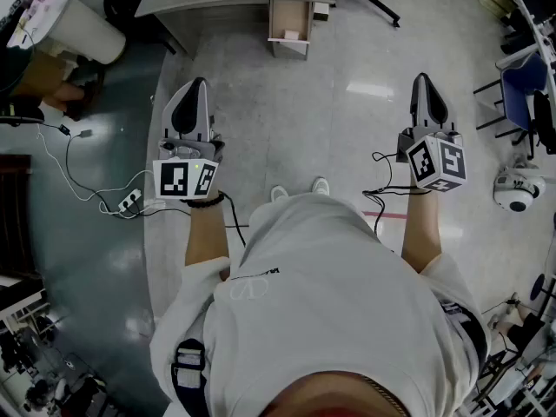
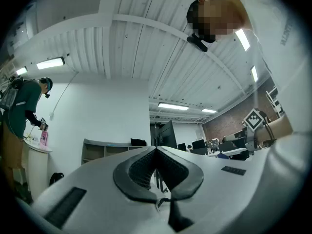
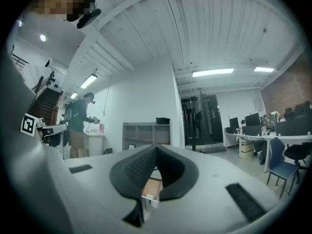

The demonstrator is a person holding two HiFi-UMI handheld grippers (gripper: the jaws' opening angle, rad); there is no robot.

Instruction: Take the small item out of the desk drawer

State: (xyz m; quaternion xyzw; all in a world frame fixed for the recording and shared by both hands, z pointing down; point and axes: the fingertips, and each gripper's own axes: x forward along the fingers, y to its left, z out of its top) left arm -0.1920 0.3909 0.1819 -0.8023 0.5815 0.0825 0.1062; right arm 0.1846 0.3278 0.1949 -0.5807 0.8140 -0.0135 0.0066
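Person in baggy white tee [image 1: 330,268], short sleeves, small dark logo [image 1: 252,283] on shirt. Black band [image 1: 207,202] on left wrist. White sneakers [image 1: 279,194]. Black strap [image 1: 189,372] by left shoulder. Left claw [image 1: 199,83] and right claw [image 1: 423,78]: pale grey shells, pointy tips, black textured pads [image 2: 141,169]. Each has white cube [image 1: 185,178] with black square markers. Thin black cable [image 1: 382,176] off right one.

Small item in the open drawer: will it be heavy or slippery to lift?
Probably light: the item looks tiny against the drawer. It seems boxy, so it is unlikely to roll. It is too far off to judge slipperiness.
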